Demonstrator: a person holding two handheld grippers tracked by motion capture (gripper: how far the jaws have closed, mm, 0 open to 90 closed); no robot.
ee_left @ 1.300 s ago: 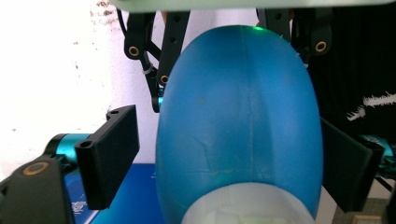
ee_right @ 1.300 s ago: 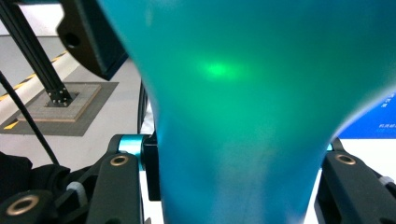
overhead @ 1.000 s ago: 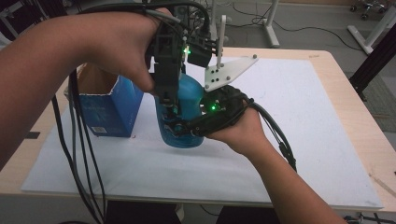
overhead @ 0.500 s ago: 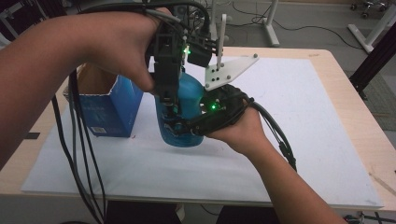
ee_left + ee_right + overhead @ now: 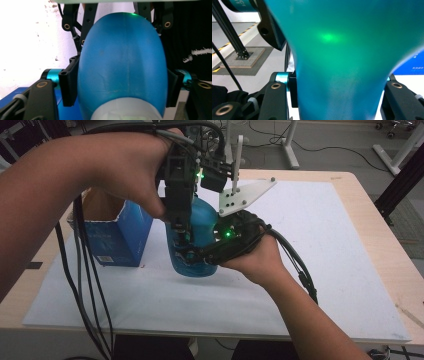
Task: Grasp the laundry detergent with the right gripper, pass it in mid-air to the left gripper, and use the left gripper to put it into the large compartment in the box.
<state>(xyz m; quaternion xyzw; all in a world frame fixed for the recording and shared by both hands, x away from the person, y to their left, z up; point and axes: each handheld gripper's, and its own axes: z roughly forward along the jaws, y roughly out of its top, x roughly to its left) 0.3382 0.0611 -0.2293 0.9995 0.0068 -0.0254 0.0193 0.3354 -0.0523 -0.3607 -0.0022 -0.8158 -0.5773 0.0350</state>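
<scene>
Left of the bottle (image 5: 192,237) we see an open blue box (image 5: 117,232) from the high view. The left gripper (image 5: 117,85) shows us the bottle's smooth, rounded blue body; its jaws have just been closing and now press both sides. The right gripper (image 5: 337,100) clamps the glossy narrowing part.

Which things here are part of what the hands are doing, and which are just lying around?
In the job:
- blue bottle, standing on the white mat
- left gripper, jaws just closing on the bottle from above
- right gripper, shut on the bottle low down

Lying about:
- open blue box beside the bottle
</scene>
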